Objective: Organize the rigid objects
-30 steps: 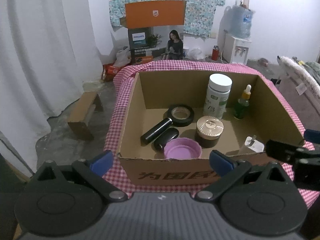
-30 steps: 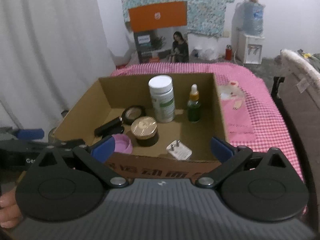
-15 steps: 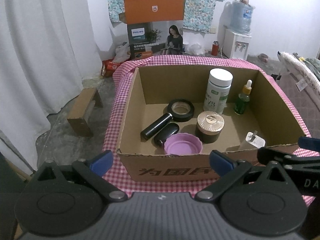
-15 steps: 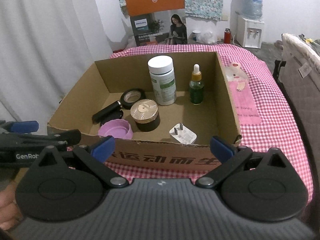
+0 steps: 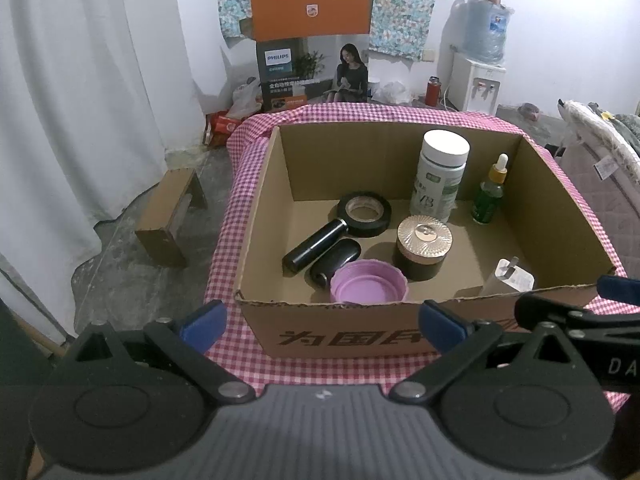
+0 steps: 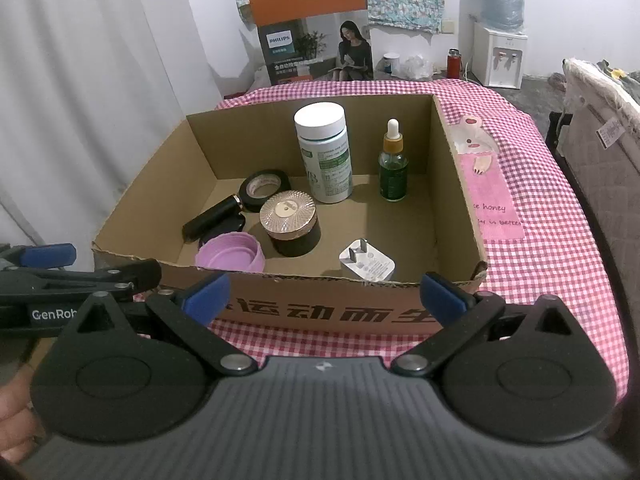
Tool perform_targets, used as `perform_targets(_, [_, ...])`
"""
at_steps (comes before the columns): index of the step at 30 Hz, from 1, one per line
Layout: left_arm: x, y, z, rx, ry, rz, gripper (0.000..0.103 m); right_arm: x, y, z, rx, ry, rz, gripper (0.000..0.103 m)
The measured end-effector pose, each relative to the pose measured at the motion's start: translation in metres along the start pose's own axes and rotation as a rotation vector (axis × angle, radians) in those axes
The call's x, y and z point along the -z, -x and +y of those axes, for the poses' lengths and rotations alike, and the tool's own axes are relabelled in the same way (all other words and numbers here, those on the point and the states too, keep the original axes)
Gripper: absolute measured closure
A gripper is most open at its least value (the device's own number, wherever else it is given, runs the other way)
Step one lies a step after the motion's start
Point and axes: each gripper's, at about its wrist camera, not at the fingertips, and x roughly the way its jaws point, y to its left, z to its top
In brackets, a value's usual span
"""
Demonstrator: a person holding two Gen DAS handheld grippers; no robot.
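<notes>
An open cardboard box (image 5: 260,208) (image 6: 452,184) sits on a pink checked tablecloth. Inside it are a white-capped bottle (image 5: 440,176) (image 6: 326,152), a green dropper bottle (image 5: 490,192) (image 6: 393,164), a black tape roll (image 5: 364,214) (image 6: 264,188), a gold-lidded jar (image 5: 423,246) (image 6: 290,220), a purple lid (image 5: 368,288) (image 6: 230,254), two black tubes (image 5: 316,246) (image 6: 212,218) and a white plug (image 5: 510,280) (image 6: 367,265). My left gripper (image 5: 322,324) and my right gripper (image 6: 324,300) are both open and empty, in front of the box's near wall.
A pink card (image 6: 490,196) lies on the tablecloth (image 6: 560,248) right of the box. A Philips carton (image 5: 312,46) and a water dispenser (image 5: 478,80) stand behind the table. A small wooden stool (image 5: 170,216) is on the floor at left. A mattress edge (image 6: 600,152) is at right.
Both grippers have drawn back and up a little, so the box now shows more from above. Nothing in the box has moved.
</notes>
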Motion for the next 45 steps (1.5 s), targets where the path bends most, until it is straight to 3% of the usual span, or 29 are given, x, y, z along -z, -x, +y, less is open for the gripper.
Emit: perform_targets(45, [0.0008,-0.0019,-0.003,0.002,0.008,0.014,0.001,-0.0009,-0.0005,-0.0043,0.0,0.004,0.005,0.001])
